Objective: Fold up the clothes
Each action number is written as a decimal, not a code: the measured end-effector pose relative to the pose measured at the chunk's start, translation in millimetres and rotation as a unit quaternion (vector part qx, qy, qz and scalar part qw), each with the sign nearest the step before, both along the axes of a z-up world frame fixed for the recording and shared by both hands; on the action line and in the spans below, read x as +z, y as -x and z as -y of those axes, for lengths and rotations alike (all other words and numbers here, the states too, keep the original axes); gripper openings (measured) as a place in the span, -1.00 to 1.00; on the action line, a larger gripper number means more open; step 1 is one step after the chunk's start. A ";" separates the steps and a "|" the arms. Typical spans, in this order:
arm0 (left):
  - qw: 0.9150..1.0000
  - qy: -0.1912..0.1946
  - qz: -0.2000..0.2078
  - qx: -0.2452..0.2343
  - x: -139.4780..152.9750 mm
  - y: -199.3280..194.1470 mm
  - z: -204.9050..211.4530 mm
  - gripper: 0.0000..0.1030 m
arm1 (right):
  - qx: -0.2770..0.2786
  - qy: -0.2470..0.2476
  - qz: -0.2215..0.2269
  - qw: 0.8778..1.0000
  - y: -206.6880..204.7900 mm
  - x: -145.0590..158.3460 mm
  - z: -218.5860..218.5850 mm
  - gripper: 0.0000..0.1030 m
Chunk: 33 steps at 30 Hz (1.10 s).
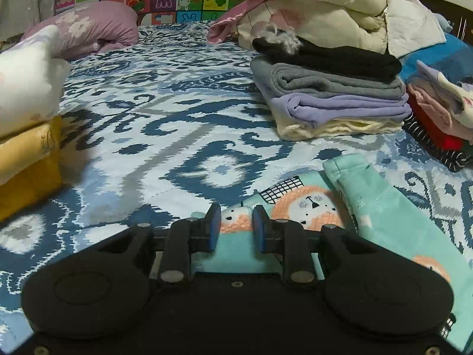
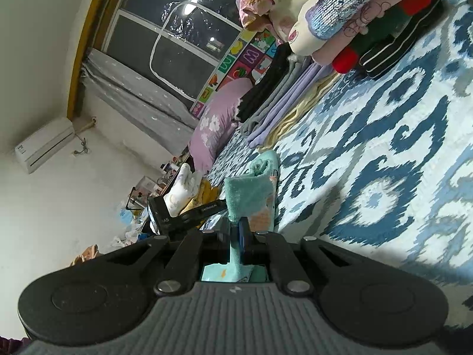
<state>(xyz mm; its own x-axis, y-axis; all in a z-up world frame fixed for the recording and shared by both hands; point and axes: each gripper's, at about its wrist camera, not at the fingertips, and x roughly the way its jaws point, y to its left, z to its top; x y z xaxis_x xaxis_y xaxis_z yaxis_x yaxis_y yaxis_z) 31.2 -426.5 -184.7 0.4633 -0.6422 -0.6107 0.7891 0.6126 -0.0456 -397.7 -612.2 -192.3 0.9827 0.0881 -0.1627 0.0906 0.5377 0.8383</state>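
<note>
Cloth from the mint lion top [image 1: 310, 204], spread flat on the blue bed cover [image 1: 165, 124], is pinched tight in the right gripper [image 2: 236, 230], but could be dropped if pulled before the left gripper [image 1: 236, 222], a little open above it, is closed.

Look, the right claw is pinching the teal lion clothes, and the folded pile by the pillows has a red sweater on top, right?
Almost. The right claw is pinching the teal lion garment, as the right wrist view shows. But the top of the folded pile is black, not red; the left wrist view shows the black piece over grey, lilac and cream layers.
</note>
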 end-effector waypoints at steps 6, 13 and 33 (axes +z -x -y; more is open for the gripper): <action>0.999 -0.029 0.021 -0.002 10.7 10.3 4.5 -0.49 | -0.009 -0.004 0.000 1.000 0.8 -0.1 1.2 -0.86; 0.999 -0.023 0.046 0.005 38.4 81.1 -63.5 -0.45 | -0.019 0.005 -0.001 1.000 -2.3 1.7 -2.5 -0.86; 0.999 -0.018 0.021 -0.023 8.1 245.7 -145.8 -0.47 | -0.046 -0.006 0.001 0.999 -13.9 -2.4 -4.3 -0.86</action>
<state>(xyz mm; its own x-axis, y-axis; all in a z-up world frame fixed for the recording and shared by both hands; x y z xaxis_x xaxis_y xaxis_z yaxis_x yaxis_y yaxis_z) -214.5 -280.7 -176.6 0.4598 -0.6413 -0.6142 0.8174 0.5760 0.0104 -383.8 -607.9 -194.6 0.9871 -0.0007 -0.1603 0.1376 0.5167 0.8451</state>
